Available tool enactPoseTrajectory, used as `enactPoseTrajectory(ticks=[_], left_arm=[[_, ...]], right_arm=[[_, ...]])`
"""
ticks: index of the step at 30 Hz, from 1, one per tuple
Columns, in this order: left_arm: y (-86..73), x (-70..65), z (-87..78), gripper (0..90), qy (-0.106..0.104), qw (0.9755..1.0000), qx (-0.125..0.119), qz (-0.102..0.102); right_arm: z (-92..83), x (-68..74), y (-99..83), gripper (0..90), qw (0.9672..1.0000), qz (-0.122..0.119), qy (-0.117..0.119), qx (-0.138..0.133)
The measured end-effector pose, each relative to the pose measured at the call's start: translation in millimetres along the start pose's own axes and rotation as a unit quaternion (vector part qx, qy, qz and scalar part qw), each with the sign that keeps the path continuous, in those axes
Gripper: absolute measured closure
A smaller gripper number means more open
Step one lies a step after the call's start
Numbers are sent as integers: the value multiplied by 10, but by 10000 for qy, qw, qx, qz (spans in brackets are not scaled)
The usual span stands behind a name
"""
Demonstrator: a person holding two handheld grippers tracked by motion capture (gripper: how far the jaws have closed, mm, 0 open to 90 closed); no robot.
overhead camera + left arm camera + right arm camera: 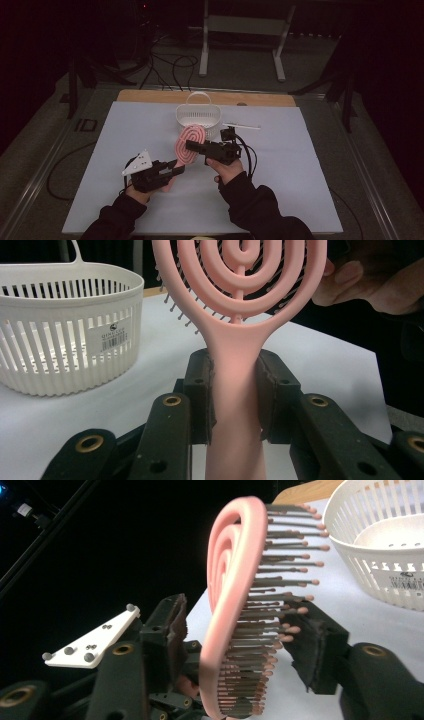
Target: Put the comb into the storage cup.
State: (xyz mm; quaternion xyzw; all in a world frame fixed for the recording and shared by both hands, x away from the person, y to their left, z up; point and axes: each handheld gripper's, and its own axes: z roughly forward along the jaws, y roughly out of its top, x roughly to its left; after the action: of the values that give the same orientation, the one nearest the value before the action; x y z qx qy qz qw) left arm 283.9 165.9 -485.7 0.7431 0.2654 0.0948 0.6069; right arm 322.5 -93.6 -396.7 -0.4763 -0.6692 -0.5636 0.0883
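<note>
A pink vented hairbrush point(190, 141) with an oval spiral head is held up over the white mat. My left gripper point(176, 169) is shut on its handle point(235, 405), with both pads pressed against it in the left gripper view. My right gripper point(193, 146) comes in from the right and straddles the brush head point(230, 580). Its far pad touches the bristle tips, while its near pad stands a little off the brush's back, so it is open. A white slotted basket point(199, 116) stands just behind the brush.
A thin white stick point(242, 126) lies on the mat right of the basket. The mat point(300, 180) covers a wooden table whose far edge point(150, 96) shows behind the basket. Cables and a metal stand sit on the floor beyond.
</note>
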Motion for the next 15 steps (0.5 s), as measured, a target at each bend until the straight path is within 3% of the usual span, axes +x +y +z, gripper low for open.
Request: enactPoseTrajectory(ticks=[15], left_arm=[[17, -31, 30, 710, 69, 9998, 169, 31]], right_arm=[[11, -9, -31, 604, 9997, -11, -222, -89]])
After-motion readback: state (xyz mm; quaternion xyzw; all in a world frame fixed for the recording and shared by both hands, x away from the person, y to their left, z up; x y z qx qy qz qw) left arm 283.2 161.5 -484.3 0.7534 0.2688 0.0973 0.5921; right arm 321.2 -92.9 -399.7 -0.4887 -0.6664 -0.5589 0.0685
